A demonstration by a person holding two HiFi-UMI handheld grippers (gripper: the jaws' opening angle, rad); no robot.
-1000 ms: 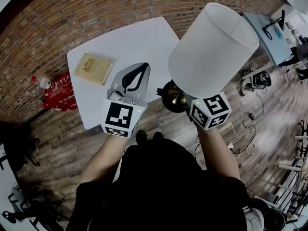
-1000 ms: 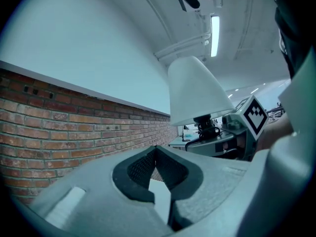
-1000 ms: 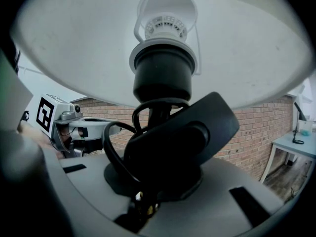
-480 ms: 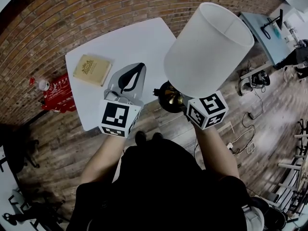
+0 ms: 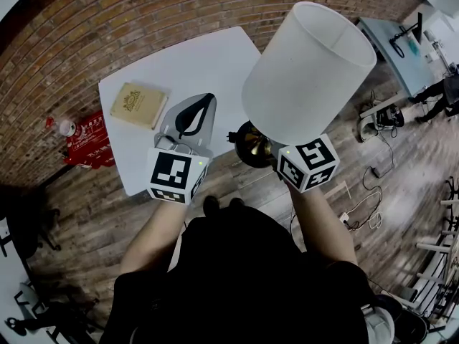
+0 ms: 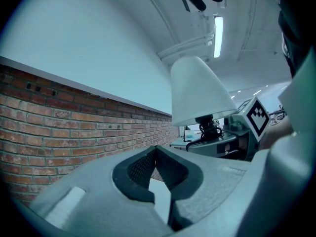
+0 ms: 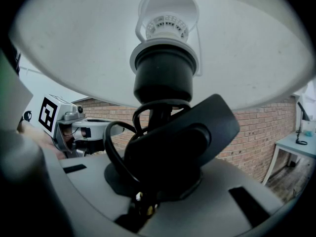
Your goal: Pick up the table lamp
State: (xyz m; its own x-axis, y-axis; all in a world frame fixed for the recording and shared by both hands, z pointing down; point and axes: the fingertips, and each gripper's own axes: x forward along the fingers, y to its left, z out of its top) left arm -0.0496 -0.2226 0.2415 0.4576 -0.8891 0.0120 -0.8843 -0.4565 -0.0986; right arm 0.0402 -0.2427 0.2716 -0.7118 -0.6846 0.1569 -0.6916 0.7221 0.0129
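The table lamp has a white drum shade (image 5: 308, 74) and a dark brass base (image 5: 251, 143). It hangs tilted in the air beside the white table (image 5: 208, 56), off its right front corner. My right gripper (image 5: 271, 151) is shut on the lamp's black stem under the shade. The right gripper view shows the black socket (image 7: 163, 78) and a looped cord just above my right gripper (image 7: 160, 154). My left gripper (image 5: 206, 100) is shut with nothing in it, level over the table's front edge. In the left gripper view the lamp (image 6: 197, 90) sits to the right beyond my left gripper (image 6: 155, 149).
A tan book (image 5: 138, 104) lies on the table's left part. A brick wall (image 5: 107, 20) runs behind the table, with a red box (image 5: 90, 138) on the wooden floor at its foot. Another table (image 5: 391, 45) and cables (image 5: 369, 206) are at the right.
The lamp's shade and base have swung slightly to the left. Both grippers stay where they were.
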